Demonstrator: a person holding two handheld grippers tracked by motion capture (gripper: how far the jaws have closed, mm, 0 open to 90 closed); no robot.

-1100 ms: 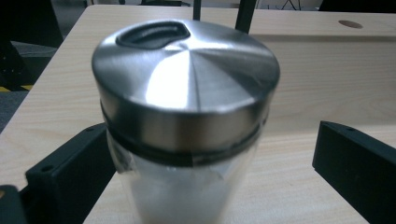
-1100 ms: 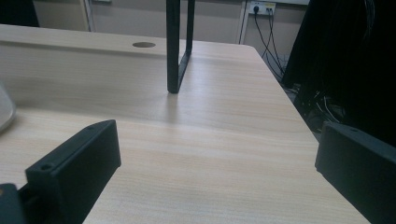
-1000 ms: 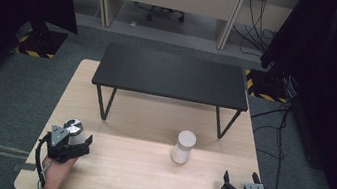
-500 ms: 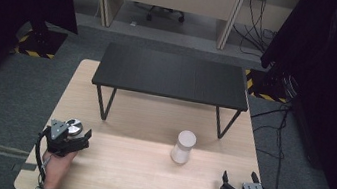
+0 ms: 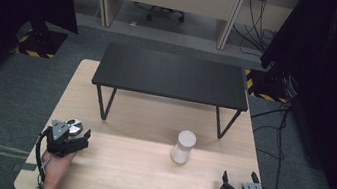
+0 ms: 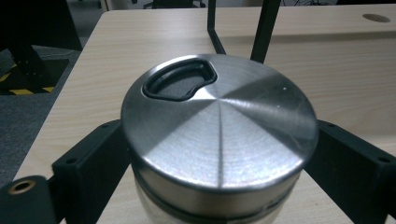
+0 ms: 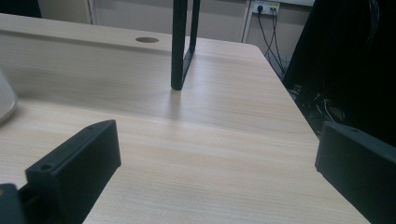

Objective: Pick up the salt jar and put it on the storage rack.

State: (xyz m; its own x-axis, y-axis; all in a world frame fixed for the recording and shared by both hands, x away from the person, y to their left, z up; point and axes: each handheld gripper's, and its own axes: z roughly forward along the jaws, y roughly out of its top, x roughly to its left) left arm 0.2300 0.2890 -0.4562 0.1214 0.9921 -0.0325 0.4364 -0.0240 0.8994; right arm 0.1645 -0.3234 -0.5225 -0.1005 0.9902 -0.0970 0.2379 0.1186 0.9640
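A steel-lidded mug (image 6: 219, 126) with a black-rimmed drinking hole sits between my left gripper's (image 6: 219, 158) jaws, which press on both its sides. In the high view that left gripper (image 5: 69, 135) is at the table's front left with the mug's lid (image 5: 73, 126) showing just beyond it. Whether the mug rests on the table I cannot tell. A white cup (image 5: 183, 146) stands upright right of centre, and its edge (image 7: 4, 100) shows in the right gripper view. My right gripper (image 5: 240, 178) is at the front right corner, open (image 7: 215, 163), with bare wood between its jaws.
A low black bench (image 5: 173, 75) on thin metal legs stands across the far half of the wooden table (image 5: 143, 182); one leg (image 7: 180, 46) rises ahead of the right gripper. The table's right edge is close beside the right gripper. Cables lie on the floor at right.
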